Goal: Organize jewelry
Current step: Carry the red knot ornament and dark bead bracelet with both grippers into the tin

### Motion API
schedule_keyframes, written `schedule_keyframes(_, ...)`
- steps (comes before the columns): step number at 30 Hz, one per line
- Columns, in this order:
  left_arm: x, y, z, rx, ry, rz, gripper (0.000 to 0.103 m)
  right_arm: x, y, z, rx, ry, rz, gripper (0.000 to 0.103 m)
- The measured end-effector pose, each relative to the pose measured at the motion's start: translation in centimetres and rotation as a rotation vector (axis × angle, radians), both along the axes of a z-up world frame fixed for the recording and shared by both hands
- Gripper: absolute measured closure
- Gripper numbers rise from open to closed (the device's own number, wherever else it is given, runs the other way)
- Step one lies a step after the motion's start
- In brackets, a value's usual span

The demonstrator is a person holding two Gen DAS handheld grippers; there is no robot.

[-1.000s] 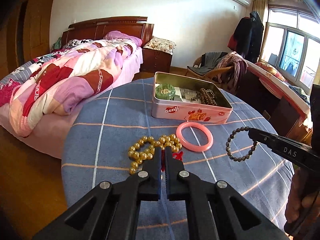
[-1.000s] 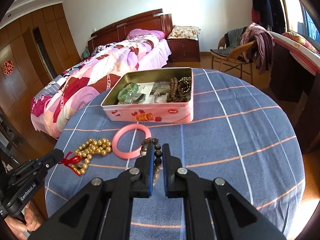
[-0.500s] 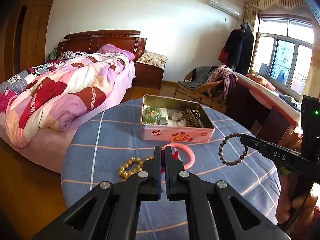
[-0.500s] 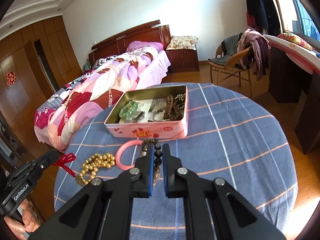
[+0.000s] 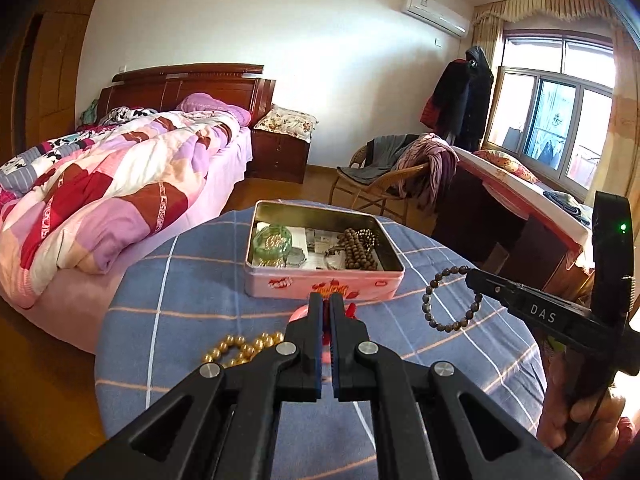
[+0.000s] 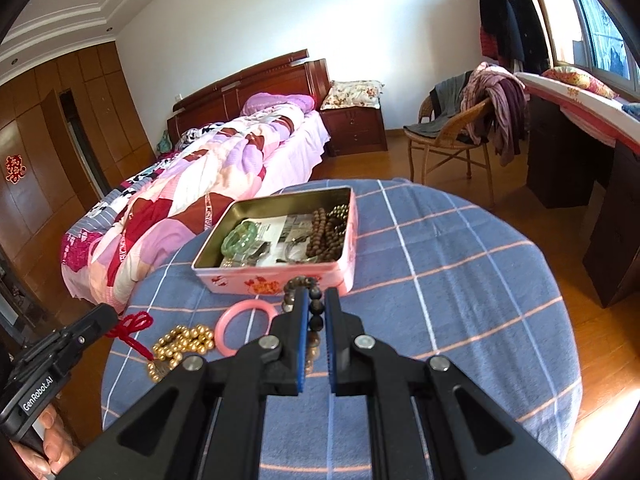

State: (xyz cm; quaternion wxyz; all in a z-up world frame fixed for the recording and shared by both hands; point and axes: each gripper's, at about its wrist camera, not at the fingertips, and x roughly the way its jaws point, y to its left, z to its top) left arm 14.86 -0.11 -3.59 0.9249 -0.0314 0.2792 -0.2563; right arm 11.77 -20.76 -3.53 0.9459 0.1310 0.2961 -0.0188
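Above the round table [image 6: 460,264] with its blue checked cloth, the right gripper [image 6: 316,308] is clamped on a dark bead bracelet [image 5: 450,300], which dangles clear of the cloth. The left gripper [image 5: 326,308] pinches the red tassel [image 6: 130,328] of a gold bead string [image 6: 182,342] — the beads trail on the table beside a pink bangle [image 6: 244,328]. The open pink tin [image 5: 320,280] sits just beyond, already holding beads and a green bangle [image 5: 272,240].

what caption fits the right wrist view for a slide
Right gripper lifts a dark bead bracelet toward the open pink tin, pink bangle and gold beads waiting on the tablecloth.
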Motion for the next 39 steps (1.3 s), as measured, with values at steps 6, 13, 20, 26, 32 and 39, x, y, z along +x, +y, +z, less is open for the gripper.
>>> schedule_keyframes(6, 2.1, -1.1, 1.5, -0.020, -0.034, -0.002, 0.102, 1.9, -0.4, 1.7, -0.026, -0.051, -0.010, 0.093)
schedule_keyframes(13, 6.2, -3.0, 2.6, -0.064, -0.048, -0.002, 0.102, 6.0, -0.6, 2.5, -0.009, -0.089, -0.001, 0.093)
schedule_keyframes(20, 11.1, -5.3, 2.0, -0.083, -0.033, 0.012, 0.102, 10.6, -1.4, 1.2, 0.048, -0.070, -0.005, 0.093)
schedule_keyframes(26, 14.7, -7.0, -0.2, -0.036, 0.001, 0.030, 0.102, 14.0, -2.0, -1.5, 0.093, -0.003, -0.015, 0.093)
schedule_keyframes(32, 17.6, -8.5, -3.2, 0.041, 0.070, 0.057, 0.102, 16.6, -2.5, -4.2, 0.115, 0.077, 0.007, 0.093)
schedule_keyframes(39, 18.0, -9.7, -4.5, 0.117, 0.118, 0.095, 0.099, 16.6, -2.8, -5.2, 0.106, 0.097, 0.003, 0.085)
